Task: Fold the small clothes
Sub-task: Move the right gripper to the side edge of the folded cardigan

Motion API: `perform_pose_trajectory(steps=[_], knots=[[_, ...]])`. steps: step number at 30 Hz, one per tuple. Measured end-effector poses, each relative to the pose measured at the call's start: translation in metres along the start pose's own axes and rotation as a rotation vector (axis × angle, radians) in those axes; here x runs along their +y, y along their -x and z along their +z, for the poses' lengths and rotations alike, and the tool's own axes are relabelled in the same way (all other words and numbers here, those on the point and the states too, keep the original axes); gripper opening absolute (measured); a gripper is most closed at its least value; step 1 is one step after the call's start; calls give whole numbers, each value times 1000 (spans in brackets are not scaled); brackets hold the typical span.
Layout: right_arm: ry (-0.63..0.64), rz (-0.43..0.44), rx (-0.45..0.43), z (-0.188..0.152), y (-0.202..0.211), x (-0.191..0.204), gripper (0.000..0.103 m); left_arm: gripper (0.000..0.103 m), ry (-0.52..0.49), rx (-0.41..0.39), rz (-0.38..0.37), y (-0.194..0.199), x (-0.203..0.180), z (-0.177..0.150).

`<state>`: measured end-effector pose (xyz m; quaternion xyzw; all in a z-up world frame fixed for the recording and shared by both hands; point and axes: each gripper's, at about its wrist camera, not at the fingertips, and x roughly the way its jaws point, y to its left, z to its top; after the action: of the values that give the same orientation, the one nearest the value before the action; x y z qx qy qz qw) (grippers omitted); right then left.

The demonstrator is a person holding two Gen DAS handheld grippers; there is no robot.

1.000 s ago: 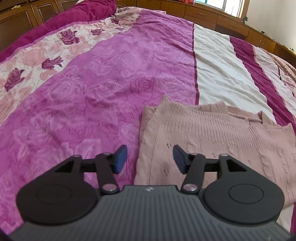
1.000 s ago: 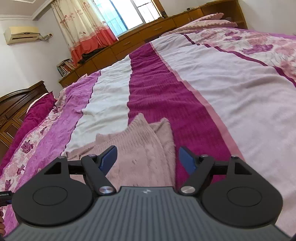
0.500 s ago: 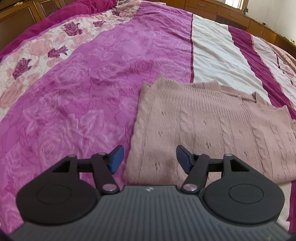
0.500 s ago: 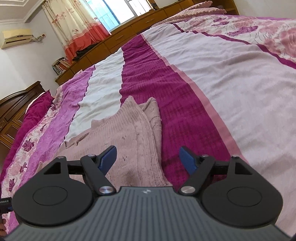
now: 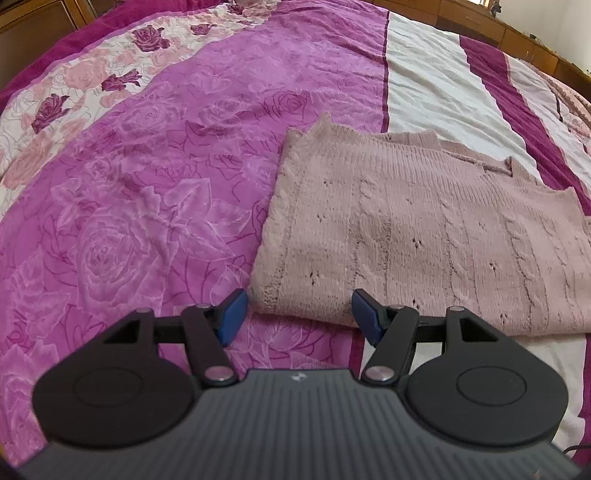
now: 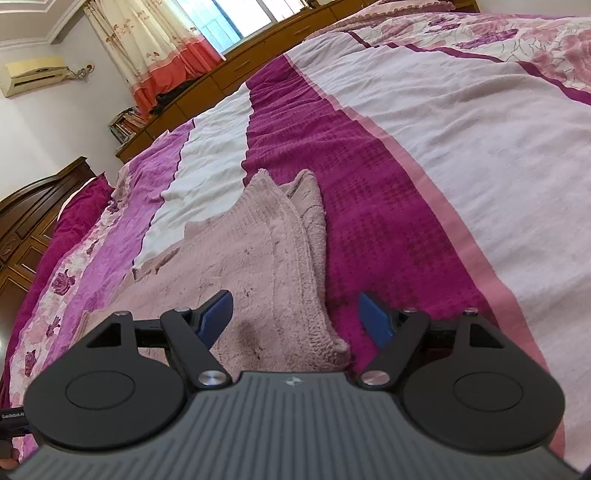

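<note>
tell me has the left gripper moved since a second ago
Yes. The left gripper has come closer to the pink sweater's near corner, which now sits between its open fingers; the sweater itself lies unmoved on the bedspread.

A wide bed [image 6: 461, 155] fills the room, its cover striped in magenta, white and dark plum, with a rose-printed band along one edge. Low wooden cabinets [image 6: 258, 70] run beyond its far edge beneath a bright window [image 6: 240, 14] hung with a cream curtain [image 6: 147, 44] banded in coral. An air conditioner [image 6: 33, 74] sits high on the pale wall, above stacked books [image 6: 127, 123] and a dark wooden headboard [image 6: 33, 206].
</note>
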<state>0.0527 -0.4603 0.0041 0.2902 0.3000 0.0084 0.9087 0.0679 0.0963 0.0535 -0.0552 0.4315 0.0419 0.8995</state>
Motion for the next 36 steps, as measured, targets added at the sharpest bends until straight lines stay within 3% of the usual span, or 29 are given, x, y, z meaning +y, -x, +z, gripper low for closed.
perform_pose_trajectory(steps=[12, 28, 34, 36], knots=[[-16, 30, 33, 9, -8, -6, 81, 64, -18, 20, 8, 0, -7, -1], [-16, 125, 108, 22, -50, 1, 81, 64, -49, 40, 47, -4, -14, -2], [-33, 157, 123, 22, -55, 2, 70, 64, -50, 45, 48, -5, -15, -2], [-38, 155, 122, 21, -55, 0, 62, 64, -49, 46, 48, -6, -15, -2]])
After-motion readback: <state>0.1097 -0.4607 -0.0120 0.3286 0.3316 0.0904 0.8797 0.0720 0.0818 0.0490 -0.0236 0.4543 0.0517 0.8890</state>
